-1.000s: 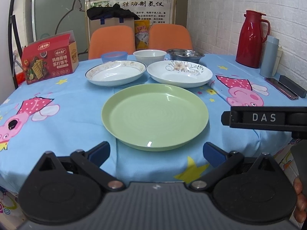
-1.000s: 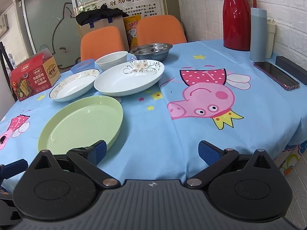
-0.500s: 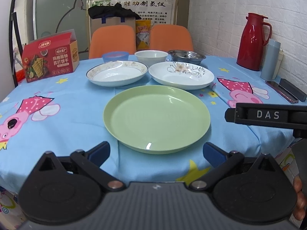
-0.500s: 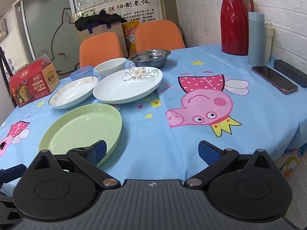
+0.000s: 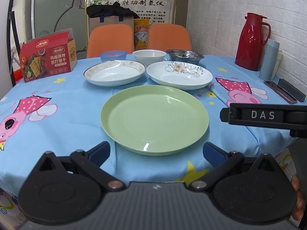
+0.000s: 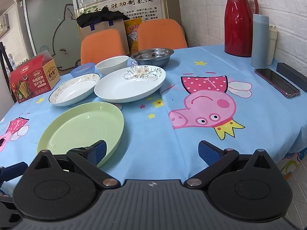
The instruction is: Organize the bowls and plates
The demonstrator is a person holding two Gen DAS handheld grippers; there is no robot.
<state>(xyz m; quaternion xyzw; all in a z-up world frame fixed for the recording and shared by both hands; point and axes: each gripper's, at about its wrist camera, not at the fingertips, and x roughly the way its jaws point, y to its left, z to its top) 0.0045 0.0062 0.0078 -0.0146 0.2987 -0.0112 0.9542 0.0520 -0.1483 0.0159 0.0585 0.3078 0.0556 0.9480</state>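
A green plate [image 5: 154, 119] lies near the table's front edge, also in the right wrist view [image 6: 82, 126]. Behind it lie a gold-rimmed white plate [image 5: 114, 72] and a flower-patterned white plate [image 5: 179, 74]. Further back stand a blue bowl [image 5: 113, 55], a white bowl [image 5: 149, 55] and a steel bowl [image 5: 184, 55]. My left gripper [image 5: 156, 152] is open and empty, just in front of the green plate. My right gripper [image 6: 151, 150] is open and empty, to the right of the green plate.
A red biscuit box [image 5: 47, 57] stands at the back left. A red thermos [image 6: 238, 19], a blue flask [image 6: 259, 40], a phone [image 6: 277, 82] and a dark case [image 6: 292, 75] are at the right. Two orange chairs [image 5: 110, 38] stand behind the table.
Both grippers have risen and pulled back a little, so the table sits lower in view. No dish has moved.
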